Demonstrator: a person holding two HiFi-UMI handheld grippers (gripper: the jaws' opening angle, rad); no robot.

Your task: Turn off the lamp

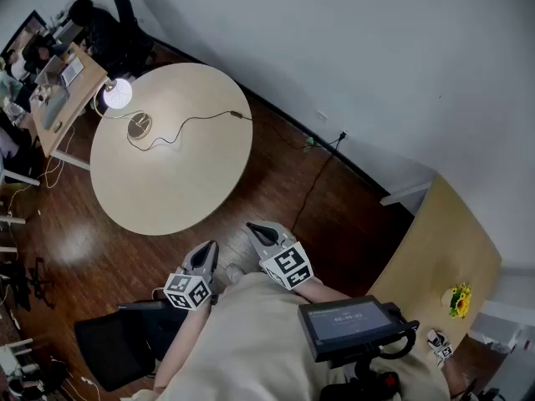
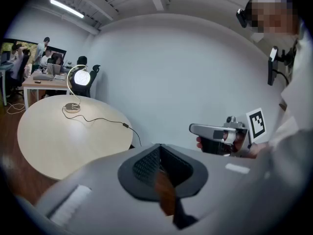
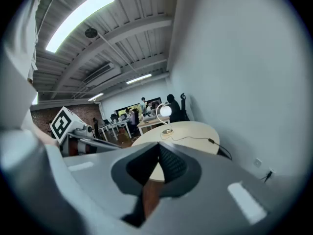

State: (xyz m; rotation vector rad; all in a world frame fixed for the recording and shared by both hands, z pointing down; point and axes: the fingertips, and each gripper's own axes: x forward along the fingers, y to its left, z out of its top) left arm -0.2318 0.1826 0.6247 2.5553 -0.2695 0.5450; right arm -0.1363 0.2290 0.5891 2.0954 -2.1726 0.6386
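Note:
The lamp stands at the far edge of a round beige table, its globe glowing white above a round base. A black cord runs from the base across the tabletop. Both grippers hover near the person's body, short of the table's near edge and well away from the lamp. My left gripper is shut and empty, and so is my right gripper. The left gripper view shows the lit lamp far off to the left, and the right gripper view shows the same lamp ahead in the distance.
A desk with seated people stands beyond the table at the far left. A black office chair sits at the lower left. A wooden table with a yellow toy is at the right. A cable crosses the wooden floor to the wall.

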